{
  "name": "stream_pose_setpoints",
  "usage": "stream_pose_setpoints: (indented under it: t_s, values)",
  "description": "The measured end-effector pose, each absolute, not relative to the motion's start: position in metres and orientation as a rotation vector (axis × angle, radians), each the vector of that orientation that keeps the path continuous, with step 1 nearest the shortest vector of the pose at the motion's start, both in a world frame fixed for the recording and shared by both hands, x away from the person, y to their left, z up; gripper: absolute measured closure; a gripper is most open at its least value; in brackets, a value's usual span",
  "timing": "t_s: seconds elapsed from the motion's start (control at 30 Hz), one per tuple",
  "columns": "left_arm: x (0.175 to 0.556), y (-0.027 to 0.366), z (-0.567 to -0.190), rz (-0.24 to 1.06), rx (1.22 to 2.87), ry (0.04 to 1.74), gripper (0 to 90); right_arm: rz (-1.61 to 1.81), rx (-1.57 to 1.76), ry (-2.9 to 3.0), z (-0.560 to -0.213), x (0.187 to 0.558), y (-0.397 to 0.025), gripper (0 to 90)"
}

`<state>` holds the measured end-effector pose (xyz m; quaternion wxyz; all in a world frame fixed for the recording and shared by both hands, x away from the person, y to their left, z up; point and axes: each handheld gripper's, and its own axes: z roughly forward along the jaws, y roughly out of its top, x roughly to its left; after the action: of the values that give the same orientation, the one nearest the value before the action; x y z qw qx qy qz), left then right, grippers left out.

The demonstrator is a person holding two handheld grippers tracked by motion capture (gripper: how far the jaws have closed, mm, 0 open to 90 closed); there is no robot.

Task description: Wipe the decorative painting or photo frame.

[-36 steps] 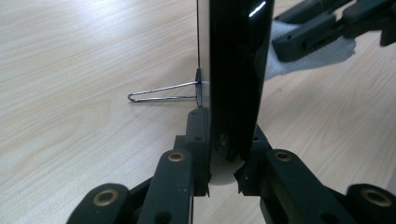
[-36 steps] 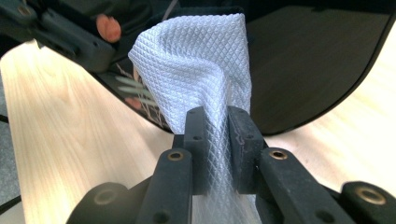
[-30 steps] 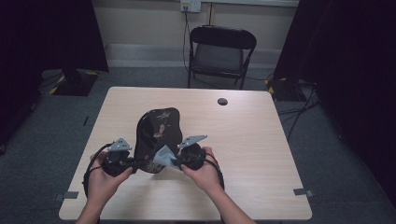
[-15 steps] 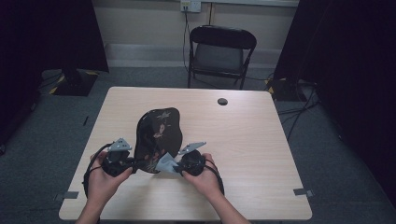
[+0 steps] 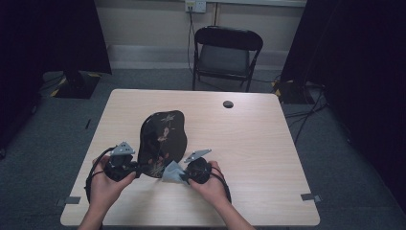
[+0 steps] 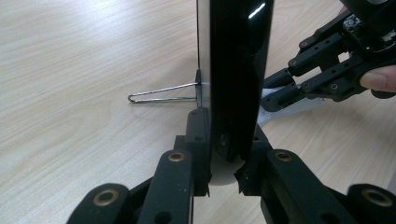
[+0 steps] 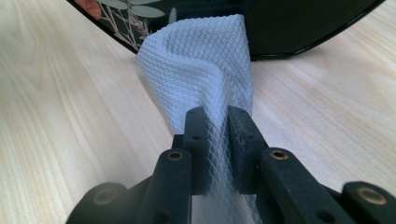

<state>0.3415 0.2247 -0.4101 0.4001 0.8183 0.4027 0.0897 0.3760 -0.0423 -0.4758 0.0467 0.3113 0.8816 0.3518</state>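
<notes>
Now the right claw [image 5: 178, 175], pinching the white cloth [image 7: 198, 70], has slid toward the counter's near edge, wiping the black tray's [image 5: 160, 136] lower rim; the left claw [image 5: 135, 167] stays clamped on it.

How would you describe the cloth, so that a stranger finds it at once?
Look at the near edge of the wooden table, beside the glossy black tray held on edge. The cloth is pinched in the right gripper: small, pale blue-white, with a diamond weave.
</notes>
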Motion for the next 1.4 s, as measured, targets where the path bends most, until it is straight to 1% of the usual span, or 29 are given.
stream_pose_setpoints:
  t_s: [0.3,0.43,0.7,0.9,1.13,1.27,1.4]
  values:
    - [0.341,0.225,-0.41,0.228,2.07,1.019,78.4,1.076,0.954,2.689,-0.477,0.375,-0.046,79.3]
    - [0.341,0.225,-0.41,0.228,2.071,1.018,78.4,1.106,0.946,2.673,-0.467,0.375,-0.05,79.3]
    - [0.341,0.224,-0.41,0.23,2.072,1.016,78.4,1.206,0.876,2.598,-0.419,0.371,-0.054,79.3]
    - [0.341,0.224,-0.41,0.229,2.068,1.019,78.4,1.287,0.826,2.52,-0.372,0.374,-0.053,79.4]
    - [0.342,0.225,-0.41,0.228,2.067,1.017,78.4,1.372,0.75,2.399,-0.32,0.376,-0.041,79.3]
    - [0.341,0.225,-0.41,0.229,2.068,1.017,78.4,1.38,0.717,2.393,-0.305,0.377,-0.028,79.1]
    - [0.342,0.225,-0.411,0.224,2.071,1.016,78.4,1.35,0.715,2.394,-0.305,0.38,-0.019,78.8]
